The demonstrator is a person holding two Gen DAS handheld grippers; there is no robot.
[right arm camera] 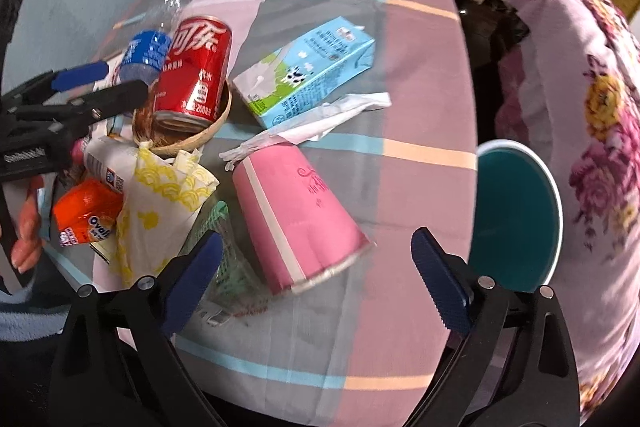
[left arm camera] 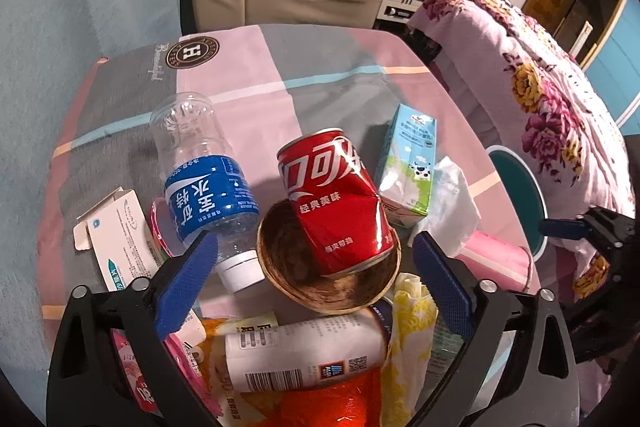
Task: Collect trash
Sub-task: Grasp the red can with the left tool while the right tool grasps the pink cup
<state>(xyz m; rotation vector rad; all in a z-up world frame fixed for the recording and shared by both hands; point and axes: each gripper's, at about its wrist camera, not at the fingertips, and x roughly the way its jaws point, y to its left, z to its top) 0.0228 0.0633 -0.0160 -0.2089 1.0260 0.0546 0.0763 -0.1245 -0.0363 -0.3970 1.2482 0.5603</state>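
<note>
Hovering over the table (right arm camera: 420, 75), the left tool (left arm camera: 316, 267) gapes wide above a dented Coca-Cola can (left arm camera: 340, 203) resting in a wooden bowl (left arm camera: 352, 291); the right tool (right arm camera: 316, 267), equally open and empty, flanks a toppled pink paper cup (right arm camera: 296, 215).

Dented red cola can (left arm camera: 340, 203) leaning in a small brown bowl (left arm camera: 288, 267), clear water bottle (left arm camera: 204, 179) lying beside it, milk carton (right arm camera: 308, 71) on its side, pink paper cup (right arm camera: 296, 215) tipped over, crumpled white tissue (right arm camera: 320, 123) between them
</note>
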